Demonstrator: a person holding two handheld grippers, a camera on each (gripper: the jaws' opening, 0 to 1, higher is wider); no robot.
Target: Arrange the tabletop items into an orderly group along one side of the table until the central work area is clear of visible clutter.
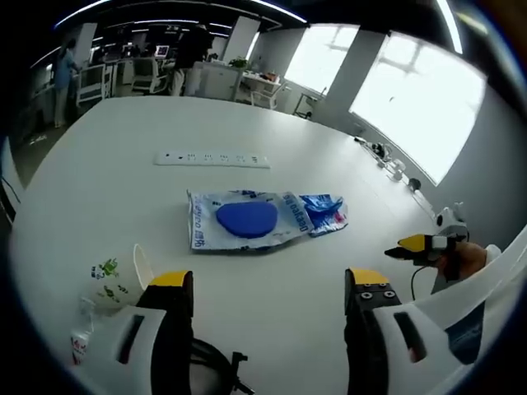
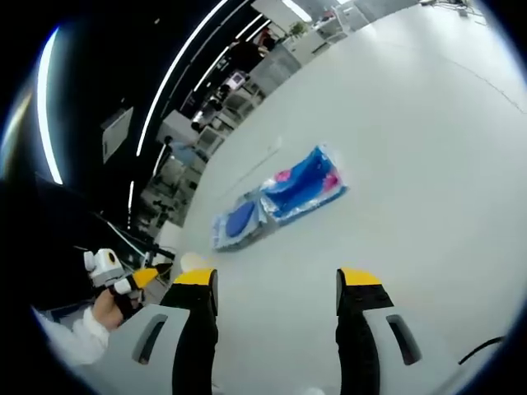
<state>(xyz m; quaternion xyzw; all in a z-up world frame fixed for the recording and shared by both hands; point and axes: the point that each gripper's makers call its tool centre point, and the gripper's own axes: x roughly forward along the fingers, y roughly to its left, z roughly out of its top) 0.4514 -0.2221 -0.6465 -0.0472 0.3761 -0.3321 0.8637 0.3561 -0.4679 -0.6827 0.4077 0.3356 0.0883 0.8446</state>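
A flat blue-and-white packet with a round blue shape on it lies mid-table, and a smaller blue and pink packet touches its right end. The same pair shows in the right gripper view, the big packet and the pink-blue one. A paper cup with green print lies on its side by my left jaw. My left gripper is open, short of the packets, nothing between its jaws. My right gripper is open too, over bare table, and appears as in a hand.
A white power strip lies beyond the packets. A small red-and-white item sits below the cup, and a black cable loops near the table's near edge. Office desks, chairs and people stand past the far end. Windows run along the right.
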